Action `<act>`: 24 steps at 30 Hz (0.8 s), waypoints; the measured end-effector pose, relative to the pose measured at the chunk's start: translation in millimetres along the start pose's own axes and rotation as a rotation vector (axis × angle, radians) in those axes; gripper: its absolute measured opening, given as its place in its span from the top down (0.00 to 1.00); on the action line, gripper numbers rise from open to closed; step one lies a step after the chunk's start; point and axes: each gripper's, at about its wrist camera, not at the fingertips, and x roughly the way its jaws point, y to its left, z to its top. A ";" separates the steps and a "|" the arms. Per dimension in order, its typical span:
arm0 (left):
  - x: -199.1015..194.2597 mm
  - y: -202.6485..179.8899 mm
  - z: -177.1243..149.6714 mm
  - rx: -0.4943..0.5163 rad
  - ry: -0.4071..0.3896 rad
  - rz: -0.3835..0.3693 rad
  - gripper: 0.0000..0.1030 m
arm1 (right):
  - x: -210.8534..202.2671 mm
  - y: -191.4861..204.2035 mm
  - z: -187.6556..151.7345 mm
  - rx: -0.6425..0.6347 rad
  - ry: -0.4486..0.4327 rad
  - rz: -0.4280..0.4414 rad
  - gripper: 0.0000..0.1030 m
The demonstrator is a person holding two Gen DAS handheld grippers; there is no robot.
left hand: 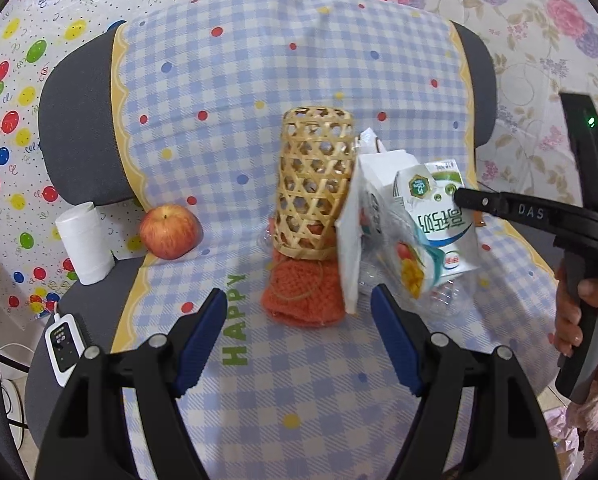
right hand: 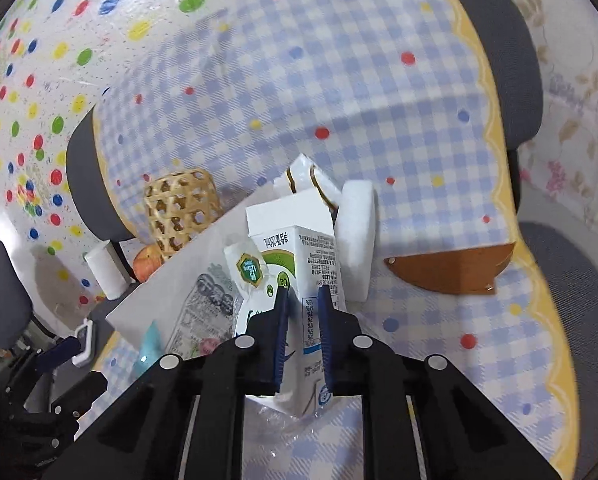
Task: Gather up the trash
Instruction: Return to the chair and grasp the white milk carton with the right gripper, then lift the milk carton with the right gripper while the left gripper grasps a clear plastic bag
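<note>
A white and green milk carton (right hand: 295,256) stands among trash on the checked cloth, and my right gripper (right hand: 302,291) is shut on its narrow side. The left wrist view shows the same carton (left hand: 443,232) with one right finger (left hand: 469,199) pressed against its upper face. A flat white paper bag (left hand: 353,240) leans against the carton, and crumpled clear plastic (left hand: 439,298) lies under it. My left gripper (left hand: 299,294) hangs open in front of the pile, over an orange knitted cloth (left hand: 299,300), holding nothing.
A woven bamboo basket (left hand: 315,180) stands on the orange cloth. An apple (left hand: 169,232) and a white roll (left hand: 85,244) sit at the left. A white foam disc (right hand: 357,240) and a brown leather piece (right hand: 451,272) lie right of the carton. A hand (left hand: 575,312) grips the right handle.
</note>
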 end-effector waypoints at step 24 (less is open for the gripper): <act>1.8 -56.1 -6.7 0.081 0.006 -0.091 0.30 | -60.8 -49.9 -89.1 0.012 0.110 -0.223 0.30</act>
